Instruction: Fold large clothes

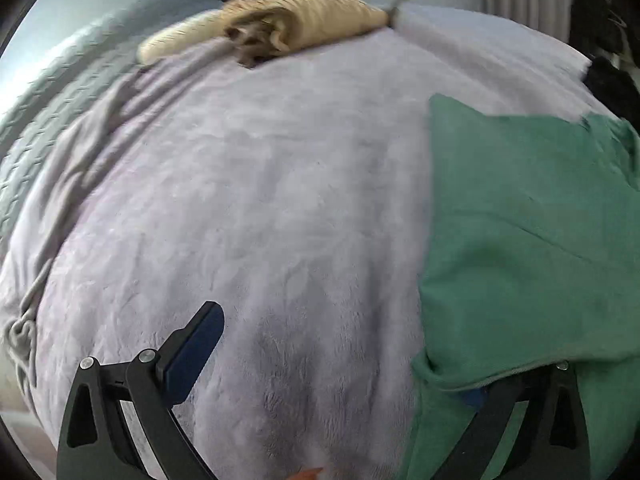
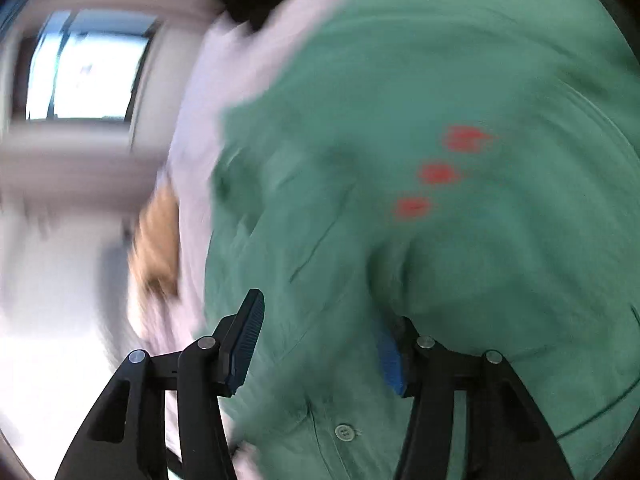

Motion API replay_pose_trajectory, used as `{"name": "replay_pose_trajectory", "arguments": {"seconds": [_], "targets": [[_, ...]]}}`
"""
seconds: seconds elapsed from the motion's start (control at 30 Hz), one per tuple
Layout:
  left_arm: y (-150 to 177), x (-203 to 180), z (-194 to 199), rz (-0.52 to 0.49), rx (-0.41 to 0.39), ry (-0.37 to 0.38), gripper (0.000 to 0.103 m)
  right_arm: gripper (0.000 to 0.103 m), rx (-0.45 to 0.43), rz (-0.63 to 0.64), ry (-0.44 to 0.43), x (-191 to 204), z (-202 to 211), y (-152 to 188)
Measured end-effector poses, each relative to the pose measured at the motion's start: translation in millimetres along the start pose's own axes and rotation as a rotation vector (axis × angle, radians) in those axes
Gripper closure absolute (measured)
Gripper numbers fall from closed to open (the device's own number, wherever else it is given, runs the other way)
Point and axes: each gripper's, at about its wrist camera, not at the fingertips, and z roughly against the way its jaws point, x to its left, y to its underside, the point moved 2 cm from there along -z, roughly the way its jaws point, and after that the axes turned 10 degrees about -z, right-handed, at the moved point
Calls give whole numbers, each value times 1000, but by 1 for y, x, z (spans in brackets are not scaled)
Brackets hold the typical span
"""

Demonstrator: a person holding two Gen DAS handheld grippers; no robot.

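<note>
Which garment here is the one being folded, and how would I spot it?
Find the pale lilac blanket covering the bed. The green shirt lies on its right side. Unlike the tan bundle at the far edge, it has buttons and three red marks.

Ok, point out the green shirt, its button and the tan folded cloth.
green shirt (image 1: 520, 216): left wrist view, flat middle.
button (image 2: 345, 432): right wrist view, its face.
tan folded cloth (image 1: 316, 16): left wrist view, top fold.

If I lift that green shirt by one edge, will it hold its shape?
Probably not. The green shirt looks thin and creased, so it should droop. It already drapes over one finger of the left claw, suggesting light, floppy cloth.
</note>
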Motion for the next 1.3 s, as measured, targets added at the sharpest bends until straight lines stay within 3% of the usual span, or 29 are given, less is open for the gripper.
{"name": "replay_pose_trajectory", "arguments": {"seconds": [0.13, 0.27, 0.4, 0.5, 0.57, 0.63, 0.67, 0.7, 0.73, 0.8, 0.83, 0.97, 1.17, 1.3], "targets": [[9, 9, 36, -134, 37, 249, 1, 42, 75, 66, 13, 4, 13, 8], [-29, 27, 43, -103, 12, 337, 1, 37, 133, 201, 65, 15, 17, 33], [-90, 21, -3, -54, 1, 395, 1, 37, 22, 309, 201, 24, 30, 35], [-109, -4, -48, -69, 64, 423, 2, 37, -71, 411, 238, 42, 46, 28], [-113, -18, -67, -72, 106, 464, 7, 37, -55, 469, 254, 57, 33, 16], [-115, -31, -77, -58, 139, 511, 35, 37, -19, 519, 294, 65, 10, 6], [-114, -34, -77, -52, 141, 495, 40, 37, -6, 548, 346, 65, -6, 1], [-114, -35, -75, -54, 132, 472, 69, 38, 16, 580, 408, 61, -22, -2], [-116, -33, -71, -58, 122, 426, 85, 40, 22, 603, 447, 61, -31, -1], [-119, -21, -60, -8, 92, 448, 94, 84, -22, 712, 554, 65, -37, 9], [-122, -14, -53, 2, 67, 451, 96, 89, -35, 745, 510, 73, -31, 16], [-132, -8, -52, -36, 10, 424, 98, 90, -95, 844, 426, 100, -19, 23], [-129, -17, -76, -15, 17, 305, 98, 88, -70, 769, 481, 75, -49, -5], [-134, 3, -56, 45, 2, 210, 97, 75, -99, 790, 542, 83, -35, 5]]}}
